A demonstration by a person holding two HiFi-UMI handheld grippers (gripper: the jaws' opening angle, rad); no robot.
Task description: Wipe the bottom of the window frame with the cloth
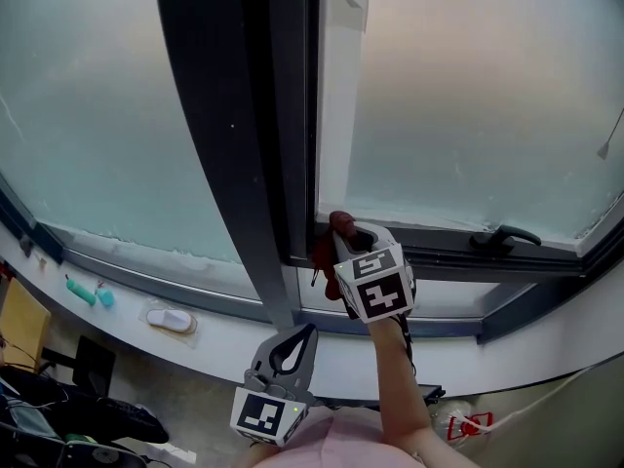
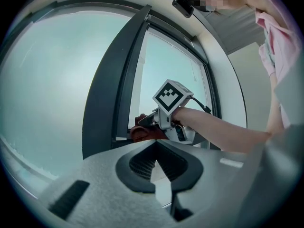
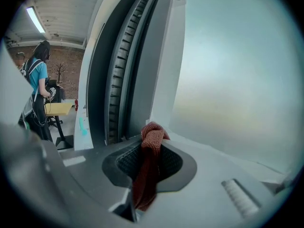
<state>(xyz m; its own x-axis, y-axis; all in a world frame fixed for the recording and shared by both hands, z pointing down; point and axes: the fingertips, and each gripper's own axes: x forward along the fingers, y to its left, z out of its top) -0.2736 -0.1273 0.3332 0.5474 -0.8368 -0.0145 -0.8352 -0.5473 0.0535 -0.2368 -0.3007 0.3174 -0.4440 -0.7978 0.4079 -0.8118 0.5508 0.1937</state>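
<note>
A rust-red cloth (image 1: 323, 253) is clamped in my right gripper (image 1: 343, 232), which is shut on it. The gripper holds the cloth against the left end of the dark bottom window frame (image 1: 458, 253), where it meets the upright. In the right gripper view the cloth (image 3: 145, 172) hangs between the jaws, bunched at the tips beside the frame's ribbed channel (image 3: 124, 61). My left gripper (image 1: 300, 331) hangs lower, near my body, shut and holding nothing. The left gripper view looks up past its closed jaws at the right gripper (image 2: 148, 122) and the cloth (image 2: 141, 135).
A wide dark mullion (image 1: 234, 144) rises left of the cloth. A window handle (image 1: 507, 236) lies on the frame to the right. The white sill (image 1: 224, 334) carries teal items (image 1: 84, 292) and a white object (image 1: 171, 319). A person in blue (image 3: 38, 82) stands by a yellow desk.
</note>
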